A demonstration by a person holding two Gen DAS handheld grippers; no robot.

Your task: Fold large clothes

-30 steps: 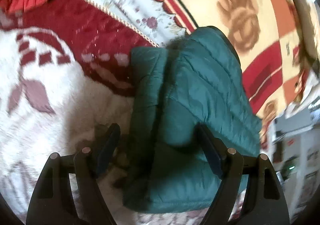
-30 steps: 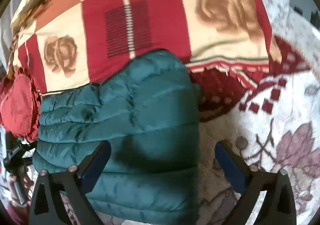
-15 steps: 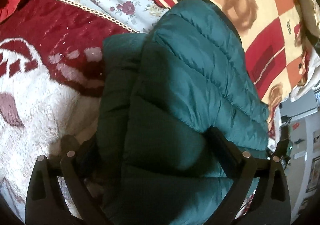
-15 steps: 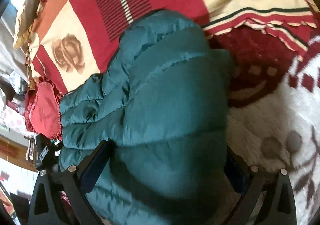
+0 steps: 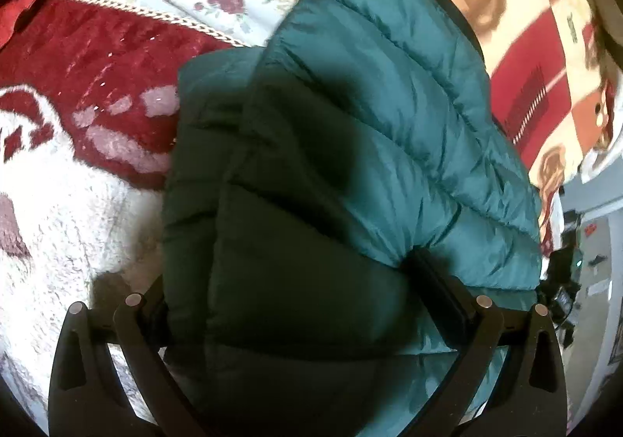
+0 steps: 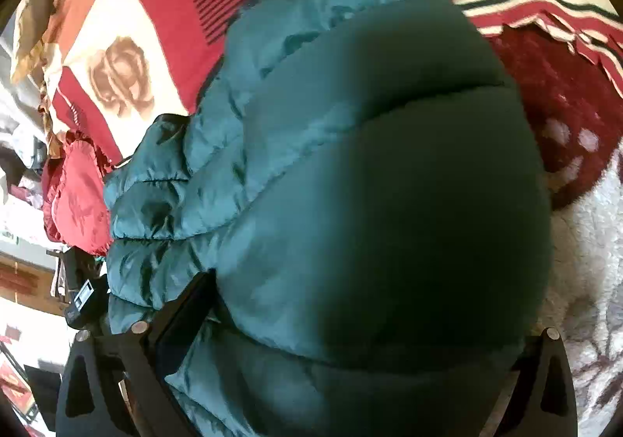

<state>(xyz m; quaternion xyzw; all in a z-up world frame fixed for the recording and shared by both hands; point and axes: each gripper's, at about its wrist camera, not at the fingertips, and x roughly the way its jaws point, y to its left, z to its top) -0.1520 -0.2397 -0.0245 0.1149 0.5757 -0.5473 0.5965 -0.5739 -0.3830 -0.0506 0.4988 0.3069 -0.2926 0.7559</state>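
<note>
A teal quilted puffer jacket (image 5: 370,149) lies folded into a thick bundle on the bed. In the left wrist view my left gripper (image 5: 296,304) has its jaws wide apart with the end of the bundle pushed between them, one finger on each side. In the right wrist view the jacket (image 6: 370,184) fills the frame. My right gripper (image 6: 350,316) also has its jaws wide and straddles the other end of the bundle. Its right finger is mostly hidden behind the fabric.
The jacket rests on a white and dark red fleece blanket (image 5: 58,203) over a red and cream rose-print blanket (image 6: 117,75). A red frilled cushion (image 6: 78,203) lies at the bed's edge. Room clutter (image 5: 584,262) shows beyond the bed.
Both grippers have moved in toward the jacket from opposite ends, so the bundle now sits deep between the jaws of each. The jacket looks bunched higher.
</note>
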